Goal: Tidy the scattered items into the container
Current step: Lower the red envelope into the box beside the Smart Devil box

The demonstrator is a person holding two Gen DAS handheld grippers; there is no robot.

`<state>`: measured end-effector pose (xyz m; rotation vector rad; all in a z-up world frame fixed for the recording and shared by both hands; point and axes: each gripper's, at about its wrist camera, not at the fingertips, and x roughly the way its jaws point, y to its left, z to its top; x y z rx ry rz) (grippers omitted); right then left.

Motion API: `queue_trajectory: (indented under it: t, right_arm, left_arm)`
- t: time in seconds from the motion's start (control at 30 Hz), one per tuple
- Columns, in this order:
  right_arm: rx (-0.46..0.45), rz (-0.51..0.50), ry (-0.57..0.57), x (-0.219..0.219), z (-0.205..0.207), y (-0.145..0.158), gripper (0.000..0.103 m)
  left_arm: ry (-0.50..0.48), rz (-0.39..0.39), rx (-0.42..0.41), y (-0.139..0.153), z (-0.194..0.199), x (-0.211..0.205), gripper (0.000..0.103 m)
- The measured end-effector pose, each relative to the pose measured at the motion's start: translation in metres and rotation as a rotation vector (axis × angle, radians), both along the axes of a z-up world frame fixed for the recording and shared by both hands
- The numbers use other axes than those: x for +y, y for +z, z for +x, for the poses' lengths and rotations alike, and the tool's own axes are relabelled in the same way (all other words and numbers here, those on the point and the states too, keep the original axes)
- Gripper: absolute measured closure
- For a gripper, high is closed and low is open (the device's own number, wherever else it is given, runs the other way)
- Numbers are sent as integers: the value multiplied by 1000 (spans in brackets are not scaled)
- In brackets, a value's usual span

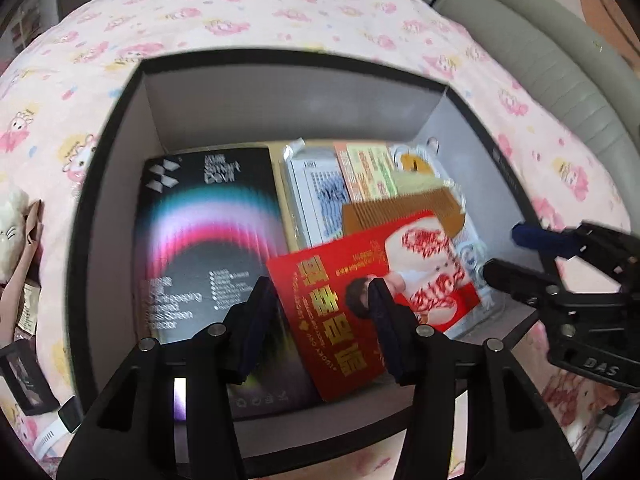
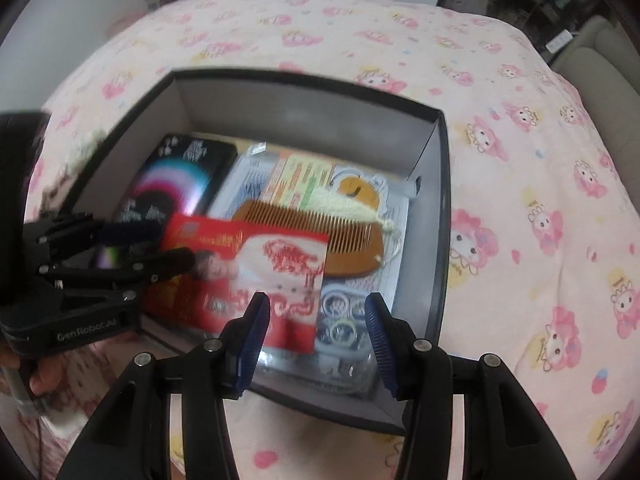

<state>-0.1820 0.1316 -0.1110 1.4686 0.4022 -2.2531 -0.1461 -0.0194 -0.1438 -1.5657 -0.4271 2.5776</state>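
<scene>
A black box with grey inner walls [image 1: 120, 168] [image 2: 440, 216] sits on the pink patterned bedspread. Inside lie a black screen-protector pack [image 1: 208, 240] [image 2: 176, 184], a red packet [image 1: 372, 292] [image 2: 256, 272], a wooden comb [image 1: 400, 212] [image 2: 320, 232] and several flat packets. My left gripper [image 1: 320, 328] is open above the box's near edge, over the red packet; it also shows in the right wrist view [image 2: 160, 244]. My right gripper [image 2: 316, 336] is open and empty above the box's near right corner; it shows in the left wrist view [image 1: 504, 252].
Left of the box, on the bedspread, lie a small plush toy [image 1: 12, 232], a dark framed item [image 1: 24, 380] and a white strap [image 1: 56, 428]. A grey padded chair [image 1: 560, 60] stands beyond the bed at the right.
</scene>
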Motion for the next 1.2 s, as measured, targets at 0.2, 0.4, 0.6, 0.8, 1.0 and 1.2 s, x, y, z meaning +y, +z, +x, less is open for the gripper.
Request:
queue_trajectory:
  t: [0.2, 0.4, 0.6, 0.8, 1.0, 1.2]
  right_arm:
    - [-107, -85, 0, -9, -14, -19, 58]
    - [-202, -122, -45, -7, -20, -32, 57]
    - [-300, -281, -66, 5, -21, -25, 57]
    - [-196, -166, -91, -1, -15, -21, 58]
    - [-250, -192, -29, -18, -9, -28, 45]
    - [-195, -257, -11, -20, -3, -6, 45]
  left_arm:
    - [30, 17, -5, -2, -2, -6, 53]
    - [64, -23, 34, 4, -4, -5, 54]
    - [86, -61, 64, 15, -18, -9, 65]
    - [54, -49, -18, 2, -34, -4, 66]
    - [64, -49, -67, -6, -26, -10, 65]
    - [64, -101, -29, 2, -16, -8, 63]
